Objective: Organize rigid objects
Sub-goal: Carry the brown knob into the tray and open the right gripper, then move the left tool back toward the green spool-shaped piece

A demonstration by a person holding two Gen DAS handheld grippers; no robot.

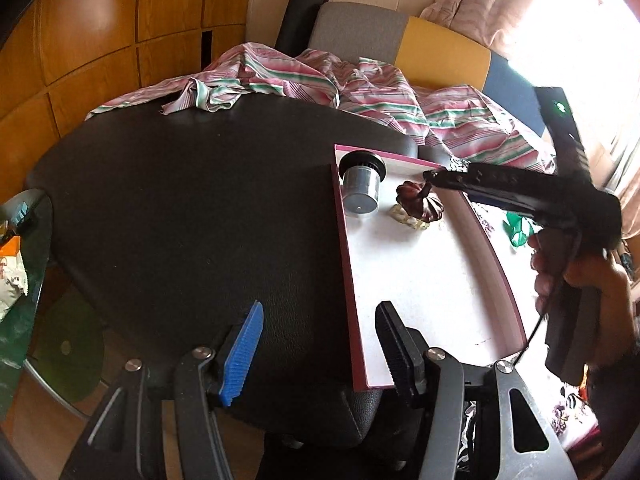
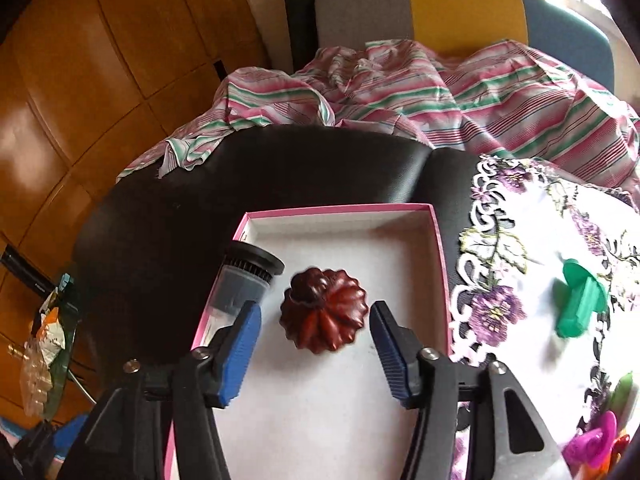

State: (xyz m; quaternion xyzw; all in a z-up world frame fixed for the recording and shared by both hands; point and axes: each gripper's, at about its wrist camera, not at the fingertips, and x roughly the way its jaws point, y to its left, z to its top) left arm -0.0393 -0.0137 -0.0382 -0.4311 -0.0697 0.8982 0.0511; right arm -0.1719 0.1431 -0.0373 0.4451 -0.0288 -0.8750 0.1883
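Right gripper (image 2: 316, 340) jaws are parted, nothing held; red fluted mould (image 2: 325, 314) lies between them in pink-rimmed box (image 2: 340, 210), beside grey canister (image 2: 244, 280). Risk: mould could be nudged on withdrawal by either pad.

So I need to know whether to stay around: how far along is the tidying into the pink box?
Done: the grey canister and the dark red fluted mould lie in the pink box. In hand: nothing; the right gripper has open jaws either side of the mould, and the left gripper is open and empty. Left: the green piece and the magenta toy on the embroidered cloth.
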